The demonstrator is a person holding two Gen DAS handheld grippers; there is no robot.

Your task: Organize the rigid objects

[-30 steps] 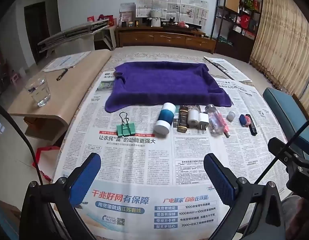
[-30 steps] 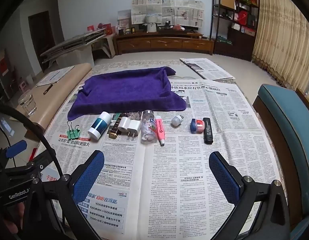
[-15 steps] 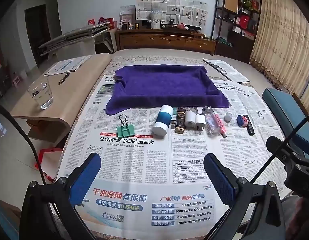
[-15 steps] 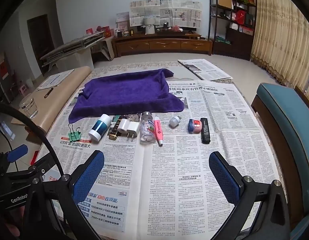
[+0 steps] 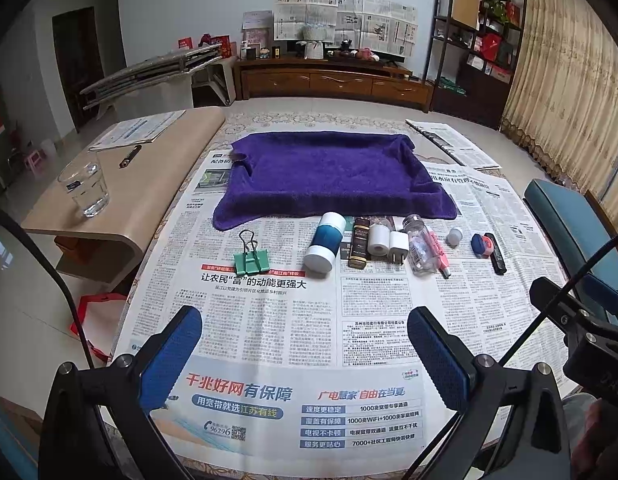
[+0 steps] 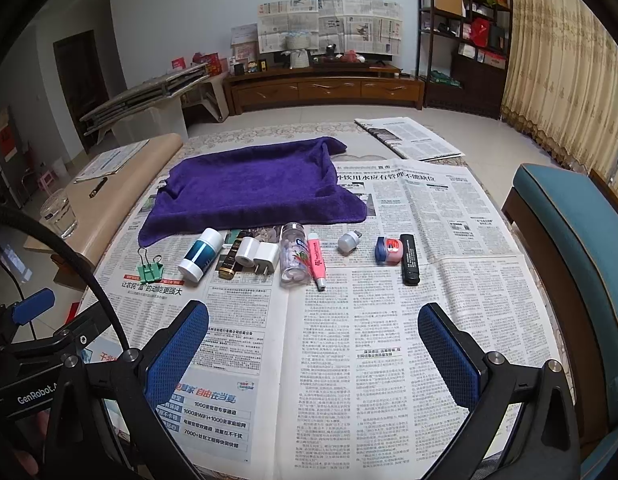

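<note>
Both hand-held grippers hovering low over the newspaper-covered worktop point(image 5: 269, 320)

The left hand-held gripper point(image 5: 305, 350) and right hand-held gripper point(image 6: 313, 344) are gaping wide, gripping nothing; the row of small objects point(image 6: 285, 254) is lying ahead of them, just before the purple towel point(image 5: 333, 176).

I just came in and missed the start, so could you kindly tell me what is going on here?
A person holds two blue-padded grippers, the left gripper and the right gripper, both open and empty above the newspaper-covered table. Nothing is picked yet. A row of small items, from a green binder clip to a black rectangular stick, lies before a purple towel.
</note>
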